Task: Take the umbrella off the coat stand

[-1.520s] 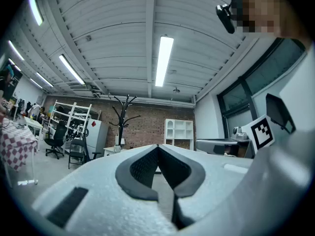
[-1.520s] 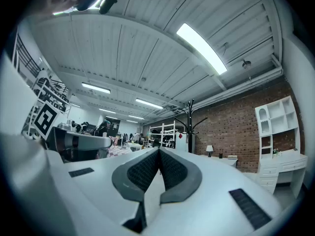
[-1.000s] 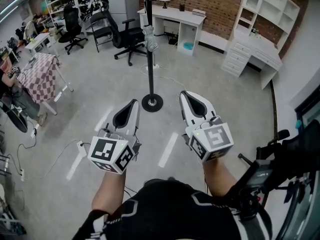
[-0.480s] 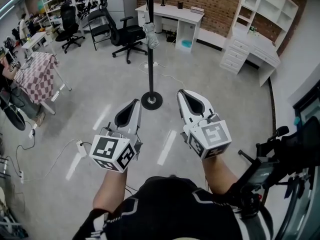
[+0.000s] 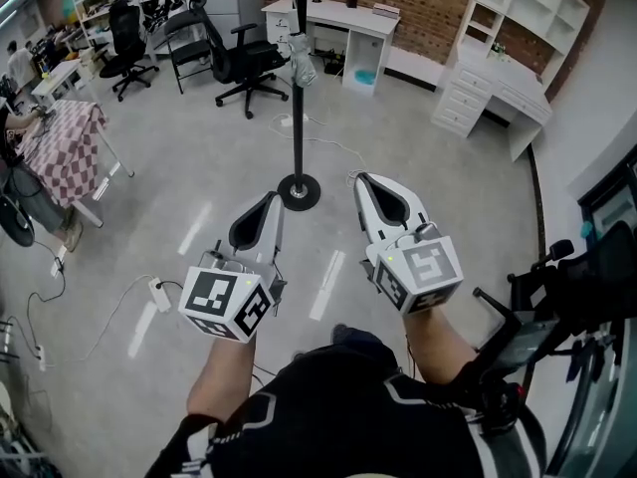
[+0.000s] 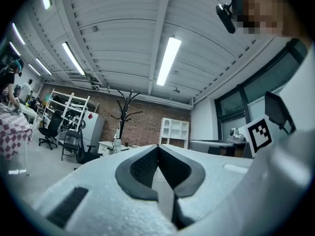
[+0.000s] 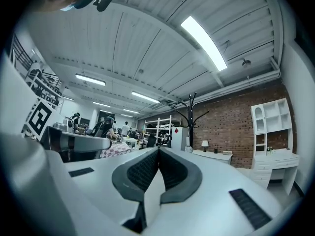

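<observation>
Grey umbrella (image 5: 302,68) hangs untouched on the coat stand (image 5: 297,132), well apart from left claw (image 5: 269,202) and right claw (image 5: 362,181), both closed and empty.

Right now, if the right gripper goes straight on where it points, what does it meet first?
Nothing close. The right gripper aims just left of the coat stand; depth is unclear, so it may pass it.

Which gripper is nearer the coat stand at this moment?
Left, slightly, as the head view shows it. The left gripper sits just left of the base of the coat stand; the right gripper lies farther off to its right. Neither touches it.
</observation>
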`<action>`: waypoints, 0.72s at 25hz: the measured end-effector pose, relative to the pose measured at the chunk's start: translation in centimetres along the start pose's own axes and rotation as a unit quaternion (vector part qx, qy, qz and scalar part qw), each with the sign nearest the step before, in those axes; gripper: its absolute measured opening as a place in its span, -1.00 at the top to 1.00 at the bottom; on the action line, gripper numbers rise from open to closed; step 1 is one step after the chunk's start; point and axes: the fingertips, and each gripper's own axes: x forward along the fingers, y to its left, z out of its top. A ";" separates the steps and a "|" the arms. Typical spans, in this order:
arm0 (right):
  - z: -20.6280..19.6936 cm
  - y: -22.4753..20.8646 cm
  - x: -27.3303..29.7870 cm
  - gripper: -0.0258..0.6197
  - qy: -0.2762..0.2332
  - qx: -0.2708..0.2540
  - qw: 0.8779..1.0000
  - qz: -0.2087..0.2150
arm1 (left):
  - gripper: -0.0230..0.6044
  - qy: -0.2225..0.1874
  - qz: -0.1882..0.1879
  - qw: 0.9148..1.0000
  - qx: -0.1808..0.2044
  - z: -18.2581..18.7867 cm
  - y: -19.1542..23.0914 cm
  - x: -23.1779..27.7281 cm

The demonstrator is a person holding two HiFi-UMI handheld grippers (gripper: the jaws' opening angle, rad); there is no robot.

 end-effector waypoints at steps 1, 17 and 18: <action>-0.1 0.0 0.3 0.92 0.002 -0.001 1.000 0.003 | 0.90 0.002 0.000 1.000 -0.001 -0.2 0.2 0.2; -1.1 -7.0 9.5 0.92 -0.008 0.001 1.000 0.014 | 0.91 0.014 0.000 1.000 0.016 -0.6 4.4 11.3; -1.1 -7.6 10.1 0.92 -0.009 0.002 1.000 0.018 | 0.91 0.015 0.001 1.000 0.016 -0.7 4.6 12.3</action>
